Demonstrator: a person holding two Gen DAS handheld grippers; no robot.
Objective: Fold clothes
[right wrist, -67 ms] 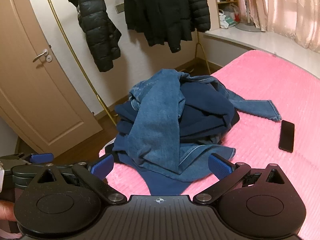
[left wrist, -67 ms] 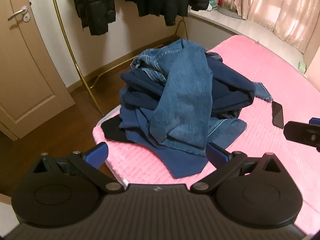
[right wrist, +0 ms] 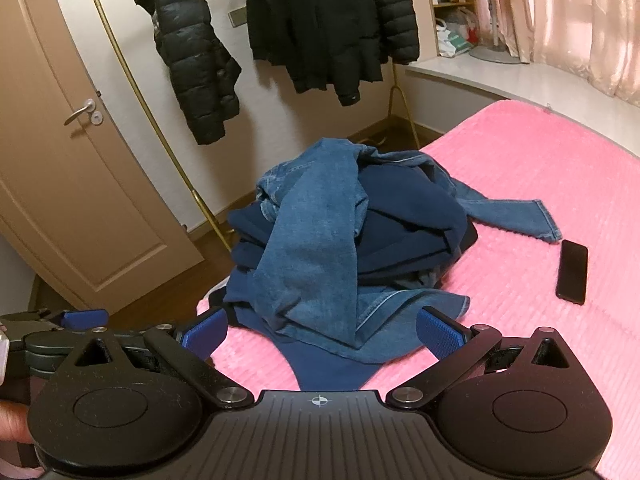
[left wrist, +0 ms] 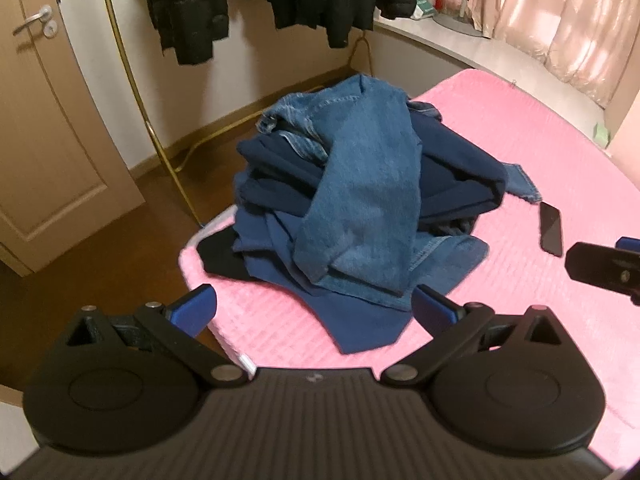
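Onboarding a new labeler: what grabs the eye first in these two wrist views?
The heap of unfolded clothes at the near corner of the pink bed, with faded jeans draped over darker navy garments. Next, the black phone lying on the bed just right of the heap, past a trailing jeans leg. Behind, black puffer jackets hang on a gold rack by the door; both grippers, left and right, are open and empty.

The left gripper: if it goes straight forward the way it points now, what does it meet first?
Probably the near edge of the clothes pile, the navy cloth under the jeans. The left gripper is open and empty.
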